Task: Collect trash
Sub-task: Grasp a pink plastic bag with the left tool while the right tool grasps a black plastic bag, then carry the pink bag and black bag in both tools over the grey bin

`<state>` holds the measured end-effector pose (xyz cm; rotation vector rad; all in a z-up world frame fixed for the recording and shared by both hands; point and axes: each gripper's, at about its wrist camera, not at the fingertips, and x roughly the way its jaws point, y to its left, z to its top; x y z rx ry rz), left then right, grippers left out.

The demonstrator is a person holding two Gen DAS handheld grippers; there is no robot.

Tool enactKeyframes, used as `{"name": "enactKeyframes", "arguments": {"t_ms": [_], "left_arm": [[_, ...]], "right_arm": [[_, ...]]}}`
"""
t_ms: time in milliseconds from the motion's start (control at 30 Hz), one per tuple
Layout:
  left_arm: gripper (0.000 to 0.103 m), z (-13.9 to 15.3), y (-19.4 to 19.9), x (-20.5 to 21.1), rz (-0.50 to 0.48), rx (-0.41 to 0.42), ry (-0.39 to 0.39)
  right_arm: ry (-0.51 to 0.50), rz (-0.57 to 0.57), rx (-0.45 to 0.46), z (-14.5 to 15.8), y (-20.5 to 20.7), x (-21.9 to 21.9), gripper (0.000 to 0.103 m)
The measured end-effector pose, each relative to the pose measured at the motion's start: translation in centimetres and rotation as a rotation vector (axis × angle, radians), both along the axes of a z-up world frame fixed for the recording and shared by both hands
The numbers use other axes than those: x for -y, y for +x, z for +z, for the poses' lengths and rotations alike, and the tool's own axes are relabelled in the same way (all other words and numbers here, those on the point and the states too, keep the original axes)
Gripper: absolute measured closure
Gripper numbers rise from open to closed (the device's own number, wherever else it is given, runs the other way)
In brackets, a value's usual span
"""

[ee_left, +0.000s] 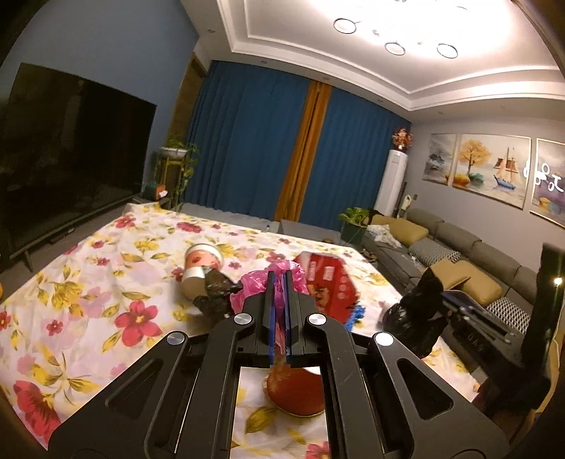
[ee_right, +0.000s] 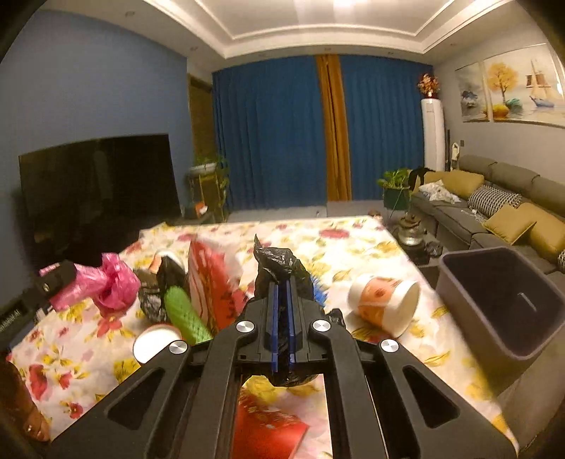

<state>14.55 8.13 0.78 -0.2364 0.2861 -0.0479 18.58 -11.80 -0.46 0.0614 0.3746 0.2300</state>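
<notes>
Two grippers, ours: left pinching pink bag, right pinching black bag, above floral cloth.

Warm indoor light comes from the ceiling lamp, which blows out to white glare in the left wrist view; in the right wrist view only a bright patch shows at the top edge. The room is fairly dim and yellow-tinted, and the TV is almost black. Fisheye distortion bends the walls and curtain, with dark vignetted corners. The cup and red box are smeared by motion blur.
</notes>
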Motion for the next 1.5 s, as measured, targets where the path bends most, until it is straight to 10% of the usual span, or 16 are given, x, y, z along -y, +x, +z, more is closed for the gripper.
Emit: {"name": "enactKeyframes", "arguments": {"t_ms": [1500], "left_arm": [[0.100,3.9,9.5,32.8,-0.470,0.047,0.085]], "right_arm": [[0.043,-0.368,0.153,4.3,-2.4,24.9,0.100]]}}
